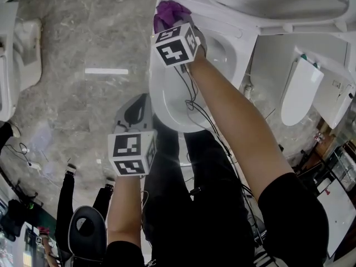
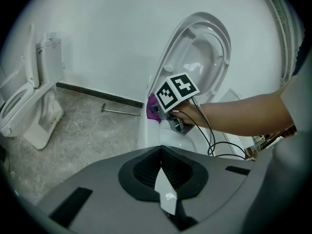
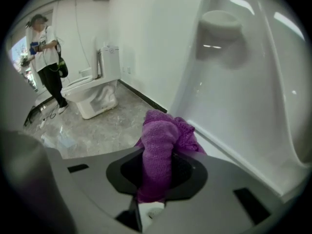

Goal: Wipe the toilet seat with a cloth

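Observation:
The white toilet (image 1: 162, 90) stands with its seat and lid (image 1: 267, 4) raised. My right gripper (image 1: 169, 20) is shut on a purple cloth (image 1: 169, 11) at the rear left of the bowl rim, close under the raised seat. In the right gripper view the cloth (image 3: 160, 147) bulges out of the jaws of the right gripper (image 3: 157, 182), with the seat's white underside (image 3: 243, 82) just beyond. My left gripper (image 1: 136, 103) hangs shut and empty off the bowl's left front. Its own view shows the left gripper (image 2: 163, 179), the cloth (image 2: 152, 109) and the seat (image 2: 200, 57).
A second toilet (image 2: 29, 106) stands to the left on the grey marble floor (image 1: 83, 49). A metal bar (image 2: 119, 111) lies by the wall. A person (image 3: 46, 57) stands far left. Another toilet lid (image 1: 300, 90) is at the right. Cables (image 1: 192, 102) trail from the right gripper.

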{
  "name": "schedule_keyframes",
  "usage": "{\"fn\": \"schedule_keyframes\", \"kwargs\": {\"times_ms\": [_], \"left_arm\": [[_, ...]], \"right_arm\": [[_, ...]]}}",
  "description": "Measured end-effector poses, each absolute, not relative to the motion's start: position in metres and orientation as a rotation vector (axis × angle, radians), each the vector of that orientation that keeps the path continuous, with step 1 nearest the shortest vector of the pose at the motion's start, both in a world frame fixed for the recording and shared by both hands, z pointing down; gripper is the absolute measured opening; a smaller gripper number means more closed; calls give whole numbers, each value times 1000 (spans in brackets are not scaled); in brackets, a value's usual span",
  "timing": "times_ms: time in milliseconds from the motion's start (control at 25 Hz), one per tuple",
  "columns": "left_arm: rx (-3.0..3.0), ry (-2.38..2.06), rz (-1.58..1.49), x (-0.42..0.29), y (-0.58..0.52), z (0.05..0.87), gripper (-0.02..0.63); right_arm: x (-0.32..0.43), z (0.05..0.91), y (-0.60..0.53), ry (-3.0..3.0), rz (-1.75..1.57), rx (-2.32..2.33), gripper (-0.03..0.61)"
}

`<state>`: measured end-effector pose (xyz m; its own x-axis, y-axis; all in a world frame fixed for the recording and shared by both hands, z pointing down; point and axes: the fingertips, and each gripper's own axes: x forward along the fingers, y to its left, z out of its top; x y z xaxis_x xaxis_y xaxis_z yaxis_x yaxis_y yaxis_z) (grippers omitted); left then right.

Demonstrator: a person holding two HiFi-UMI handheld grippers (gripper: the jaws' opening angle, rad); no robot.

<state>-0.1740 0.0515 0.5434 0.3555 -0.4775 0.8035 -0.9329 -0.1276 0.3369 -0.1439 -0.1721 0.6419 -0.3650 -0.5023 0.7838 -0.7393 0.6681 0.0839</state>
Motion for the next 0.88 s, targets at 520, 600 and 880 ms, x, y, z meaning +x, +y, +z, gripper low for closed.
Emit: {"fn": "schedule_keyframes", "kwargs": {"times_ms": [520,600,880], "left_arm": [[1759,-1246,694,-155,47,546,3],[1761,-1243,702,-149,45,546,3],[1787,-1209,736,-116,40,544,3]], "right_arm": [[-86,647,-167,-2070,650,1089,86],[-58,649,-170,-2047,746,1190,86],[31,651,-169,-1966,895,1353,86]]}}
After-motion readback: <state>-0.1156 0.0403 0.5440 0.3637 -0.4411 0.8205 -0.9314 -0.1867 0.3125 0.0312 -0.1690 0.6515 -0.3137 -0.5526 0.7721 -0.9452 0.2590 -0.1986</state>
